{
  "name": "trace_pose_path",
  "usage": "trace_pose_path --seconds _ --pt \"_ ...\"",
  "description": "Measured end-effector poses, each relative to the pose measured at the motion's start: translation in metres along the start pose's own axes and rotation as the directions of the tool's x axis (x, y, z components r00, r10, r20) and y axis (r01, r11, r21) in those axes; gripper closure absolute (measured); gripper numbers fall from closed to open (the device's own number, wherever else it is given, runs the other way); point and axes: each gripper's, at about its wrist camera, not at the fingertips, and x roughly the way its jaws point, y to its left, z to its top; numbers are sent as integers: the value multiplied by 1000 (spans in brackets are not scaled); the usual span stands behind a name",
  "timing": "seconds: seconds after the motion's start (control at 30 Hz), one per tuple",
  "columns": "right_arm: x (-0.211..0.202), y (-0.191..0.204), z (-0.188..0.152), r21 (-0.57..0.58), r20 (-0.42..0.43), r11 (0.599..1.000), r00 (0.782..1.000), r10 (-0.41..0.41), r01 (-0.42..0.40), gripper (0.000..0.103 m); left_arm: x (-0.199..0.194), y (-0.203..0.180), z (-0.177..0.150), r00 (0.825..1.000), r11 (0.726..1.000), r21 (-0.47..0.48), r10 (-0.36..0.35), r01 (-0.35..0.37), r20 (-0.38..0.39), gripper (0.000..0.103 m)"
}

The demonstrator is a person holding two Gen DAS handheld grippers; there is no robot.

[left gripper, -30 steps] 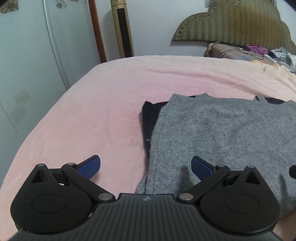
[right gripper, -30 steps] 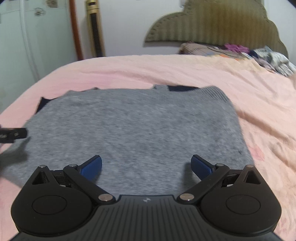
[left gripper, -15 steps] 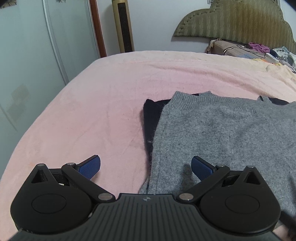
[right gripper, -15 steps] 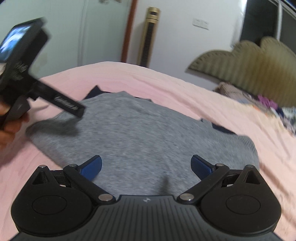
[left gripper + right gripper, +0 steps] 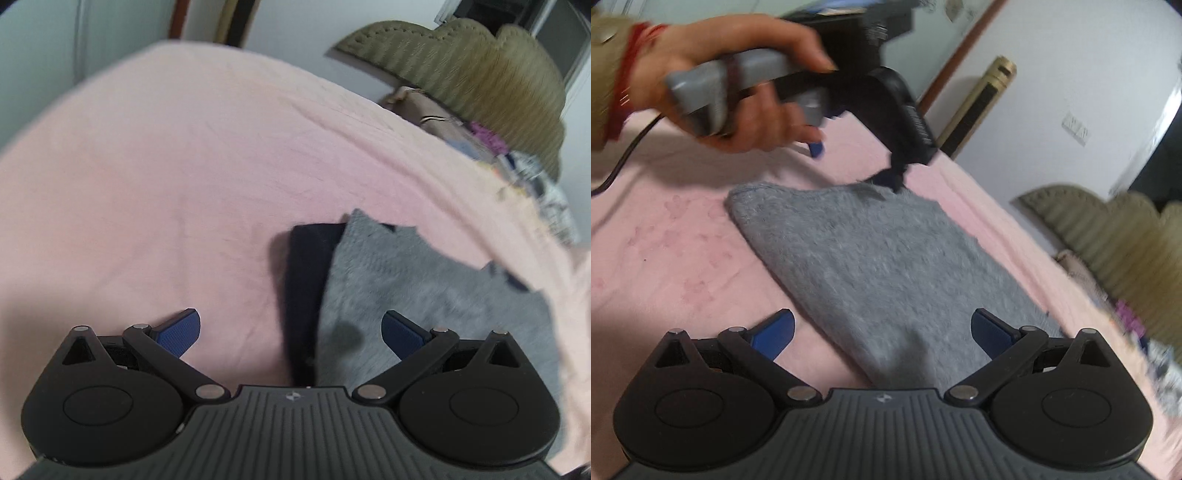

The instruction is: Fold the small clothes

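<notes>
A grey knitted garment (image 5: 424,295) lies flat on the pink bed, with a dark navy layer (image 5: 306,273) showing along its left edge. My left gripper (image 5: 291,332) is open and empty, above the garment's near left corner. My right gripper (image 5: 882,332) is open and empty, over the near end of the grey garment (image 5: 886,266). In the right wrist view a hand holds the left gripper's body (image 5: 879,96) above the garment's far edge.
The pink bedsheet (image 5: 166,166) spreads wide to the left. An olive headboard (image 5: 461,66) and a pile of mixed clothes (image 5: 517,158) sit at the far right. A tall gold fan (image 5: 979,107) stands by the wall.
Both grippers have lifted and swung. The right gripper has turned to look along the garment toward the left gripper. The left view has tilted and moved back. Both stay open.
</notes>
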Motion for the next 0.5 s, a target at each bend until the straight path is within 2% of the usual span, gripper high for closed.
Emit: trace_pose_path --seconds 0.17,0.27,0.3,0.33,0.37,0.4,0.43,0.47,0.5 --pt "16 13 13 -44 18 997 998 -63 64 1 21 -2 15 995 995 -13 -97 97 -28 2" --pt "26 21 20 -71 38 993 995 -93 95 1 34 -10 21 988 989 -14 -149 149 -35 10" --pt "29 23 23 -79 48 991 994 -101 105 3 38 -14 24 987 988 -14 -157 157 -33 20" --pt "31 24 25 -84 57 990 993 -106 111 7 42 -17 25 985 985 -12 -171 170 -38 34" --pt "34 26 27 -88 61 990 993 -103 108 15 47 -20 26 984 984 -14 -175 175 -42 38" --pt "37 27 29 -86 58 992 994 -92 97 29 49 -22 27 985 986 -14 -166 166 -37 46" --pt "39 27 31 -83 56 993 996 -75 79 36 52 -23 28 986 987 -14 -161 160 -37 61" --pt "41 27 31 -83 49 995 997 -58 62 47 55 -24 29 987 987 -21 -157 156 -45 67" --pt "43 27 32 -81 44 995 998 -49 52 54 57 -23 29 989 990 -32 -139 138 -43 78"
